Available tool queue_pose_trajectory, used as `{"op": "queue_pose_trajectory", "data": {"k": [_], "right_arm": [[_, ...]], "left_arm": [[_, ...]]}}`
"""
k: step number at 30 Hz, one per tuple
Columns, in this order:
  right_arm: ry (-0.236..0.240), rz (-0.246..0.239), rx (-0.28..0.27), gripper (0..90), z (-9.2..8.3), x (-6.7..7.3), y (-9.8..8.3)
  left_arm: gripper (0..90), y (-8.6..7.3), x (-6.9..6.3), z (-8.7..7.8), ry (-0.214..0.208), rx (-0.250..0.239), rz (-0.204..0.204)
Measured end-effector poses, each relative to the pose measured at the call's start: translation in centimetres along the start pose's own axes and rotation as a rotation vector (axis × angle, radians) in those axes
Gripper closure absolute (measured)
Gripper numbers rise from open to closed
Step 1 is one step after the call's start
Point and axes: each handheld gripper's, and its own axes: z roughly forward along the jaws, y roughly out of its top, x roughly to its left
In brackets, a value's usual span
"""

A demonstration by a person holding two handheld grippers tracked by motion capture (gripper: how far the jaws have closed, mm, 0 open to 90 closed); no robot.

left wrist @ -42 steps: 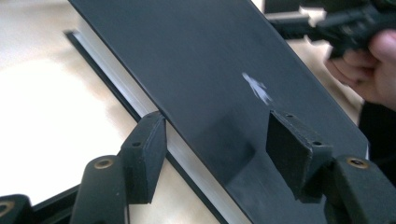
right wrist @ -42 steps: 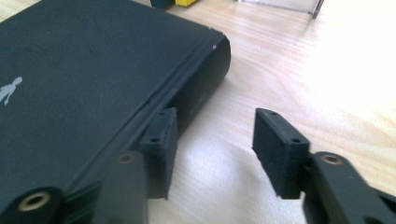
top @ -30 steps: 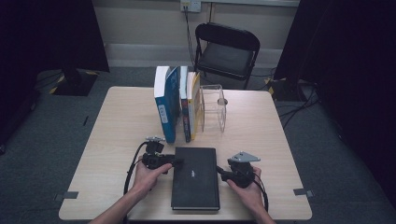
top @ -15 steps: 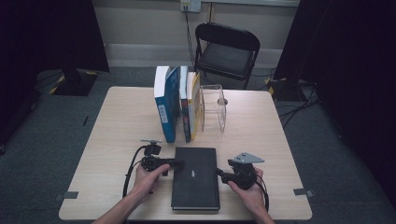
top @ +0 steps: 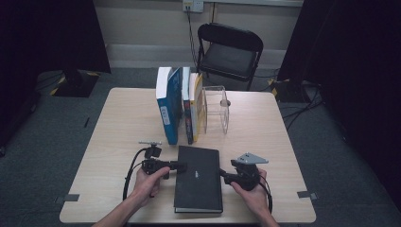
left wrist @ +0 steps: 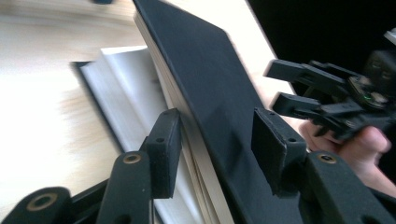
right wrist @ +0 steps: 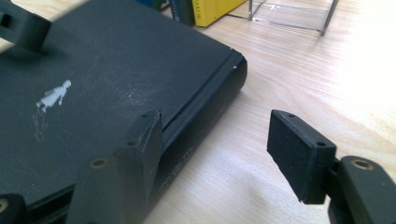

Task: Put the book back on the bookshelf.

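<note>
A black hardcover book point(top: 198, 184) lies flat near the table's front edge. My left gripper point(top: 177, 165) is at its left long edge. In the left gripper view its jaws point(left wrist: 217, 149) are shut on the raised front cover and top pages of the book point(left wrist: 210, 93), and a white page shows below. My right gripper point(top: 222, 176) is at the spine side. Seen from the right gripper, it point(right wrist: 215, 140) stands open, one jaw above the book point(right wrist: 116, 60) by the spine, the other above bare table.
Three upright books stand behind, a blue-and-white one point(top: 168, 106) and a yellow one point(top: 196, 106) among them, next to a clear acrylic holder point(top: 216, 109). A black folding chair point(top: 229, 52) stands beyond the wooden table point(top: 118, 132).
Both grippers stay at the book's two long edges. The left one has edged slightly to the left; the right one has barely shifted.
</note>
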Motion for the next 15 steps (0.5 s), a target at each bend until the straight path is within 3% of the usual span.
{"op": "queue_pose_trajectory", "data": {"k": [5,7,11,15], "right_arm": [[0.011,-0.003,-0.003,35.0,-0.1,0.0,0.0],[0.013,0.000,-0.004,34.8,-0.2,0.1,0.0],[0.021,-0.001,-0.001,34.4,-0.2,0.0,0.0],[0.033,-0.005,0.001,34.1,-0.2,0.1,0.0]], "left_arm": [[50.6,-0.6,-1.2,0.9,-0.016,0.042,0.032],[49.3,-0.7,-1.5,1.2,-0.003,0.048,0.050],[47.4,-0.6,-1.1,1.7,0.005,0.065,0.028],[47.5,0.0,-0.8,2.3,-0.002,0.070,0.052]]}}
